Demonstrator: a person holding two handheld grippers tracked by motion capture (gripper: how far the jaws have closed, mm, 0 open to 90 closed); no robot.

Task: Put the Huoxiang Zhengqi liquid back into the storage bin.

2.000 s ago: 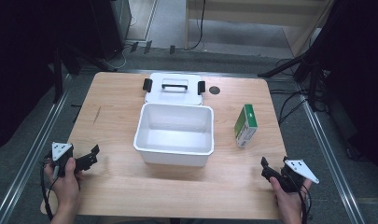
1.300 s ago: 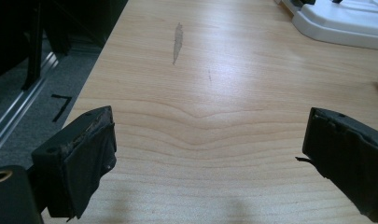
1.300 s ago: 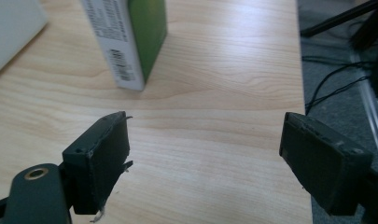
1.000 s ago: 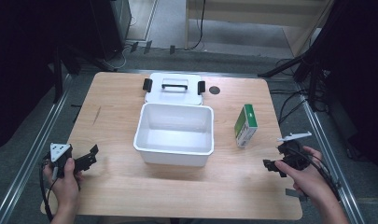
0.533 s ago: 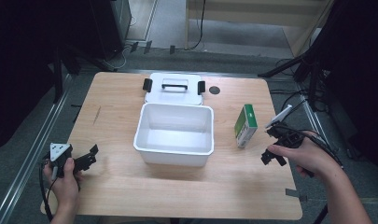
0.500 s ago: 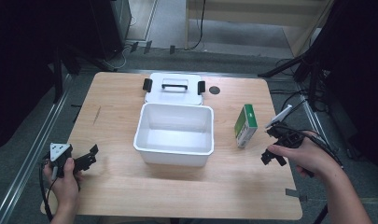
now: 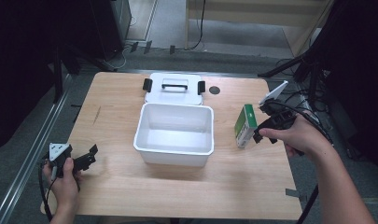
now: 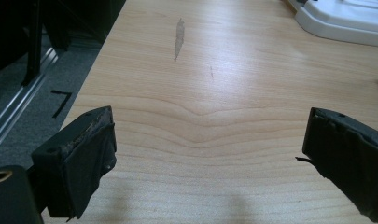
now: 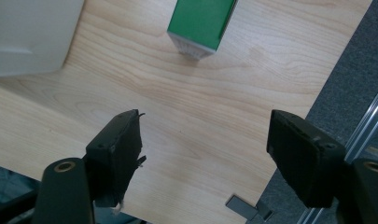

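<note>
A green-and-white carton (image 7: 246, 125) stands upright on the wooden table, right of an open white bin (image 7: 172, 156). My right gripper (image 7: 260, 127) hovers just right of the carton, raised off the table. In the right gripper view the carton (image 9: 203, 23) lies ahead of the gripper (image 9: 219, 149), whose jaws are open and have just been closing, with nothing between them. My left gripper (image 7: 89, 156) rests at the front left corner, open; in the left gripper view, bare wood lies between its fingertips (image 8: 207, 154).
The bin's white lid (image 7: 173, 88) with a handle and black clips lies behind the bin, its edge also in the left gripper view (image 8: 345, 18). A small dark disc (image 7: 214, 90) sits beside it. The bin corner (image 9: 28, 37) is left of the carton.
My right hand has lifted from the front right of the table and travelled up to the green carton's right side. The left hand has stayed put.
</note>
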